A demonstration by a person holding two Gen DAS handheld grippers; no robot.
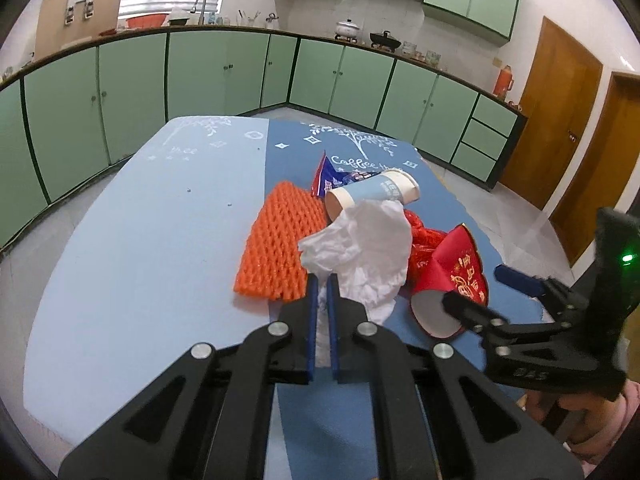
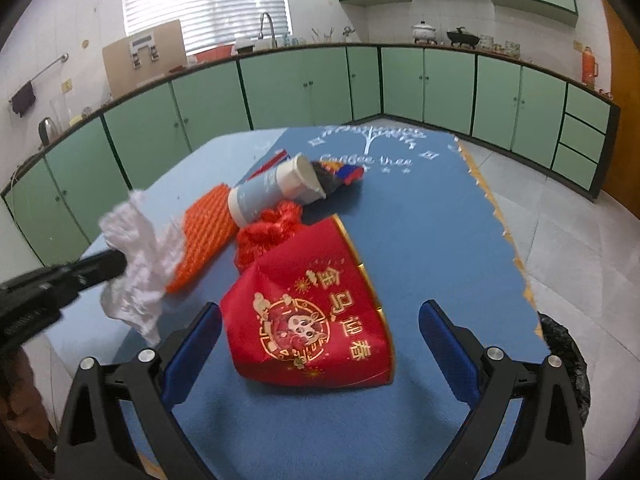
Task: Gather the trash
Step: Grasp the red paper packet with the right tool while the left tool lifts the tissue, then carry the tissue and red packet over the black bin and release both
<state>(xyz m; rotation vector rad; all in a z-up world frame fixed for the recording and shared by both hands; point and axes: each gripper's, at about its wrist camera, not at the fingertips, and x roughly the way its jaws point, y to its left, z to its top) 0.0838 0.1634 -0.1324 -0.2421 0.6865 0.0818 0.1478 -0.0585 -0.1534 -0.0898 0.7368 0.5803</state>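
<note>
White crumpled tissue (image 1: 362, 248) was clamped in the left gripper (image 1: 323, 280) (lifted off the blue table (image 1: 140, 248)); right gripper (image 2: 320, 344) spread wide around the red paper cup (image 2: 308, 316).
</note>
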